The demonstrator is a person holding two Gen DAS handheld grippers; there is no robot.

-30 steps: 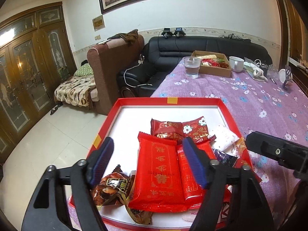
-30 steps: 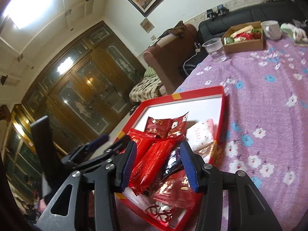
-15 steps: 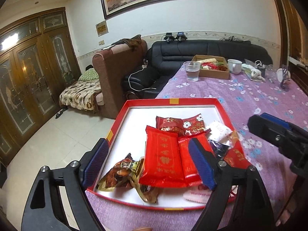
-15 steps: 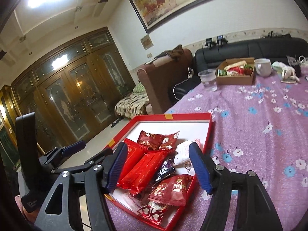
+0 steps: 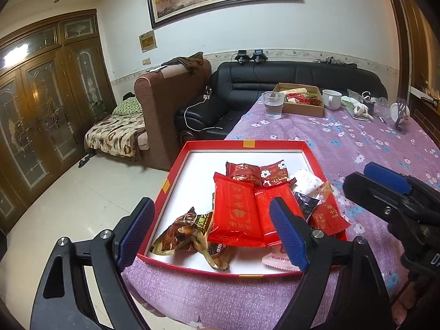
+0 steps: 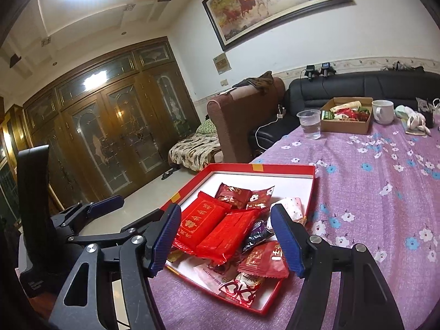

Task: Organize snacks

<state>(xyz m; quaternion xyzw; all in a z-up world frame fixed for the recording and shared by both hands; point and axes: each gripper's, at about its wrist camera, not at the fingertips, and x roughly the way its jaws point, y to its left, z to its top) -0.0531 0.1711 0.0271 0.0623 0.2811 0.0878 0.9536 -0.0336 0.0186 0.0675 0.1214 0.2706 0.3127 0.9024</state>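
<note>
Both hand-held grippers spread, empty: left hand-held gripper (image 5: 211, 231), right hand-held gripper (image 6: 225, 236). Snack packets (image 5: 236, 214) piled at 6 o'clock in red tray (image 5: 176, 170) on worktop (image 5: 357, 143). Likely light, crinkly, slippery film; pinch a sealed edge. Packets overlap, tray rim obstructs. Cup (image 5: 273, 104), cardboard box (image 5: 302, 108) far at 12 o'clock.

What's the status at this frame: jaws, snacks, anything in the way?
Left gripper open, empty, hovering short of the red tray. Right gripper open, empty. Snack packets piled loose in the tray's near half. Nothing blocking.
</note>
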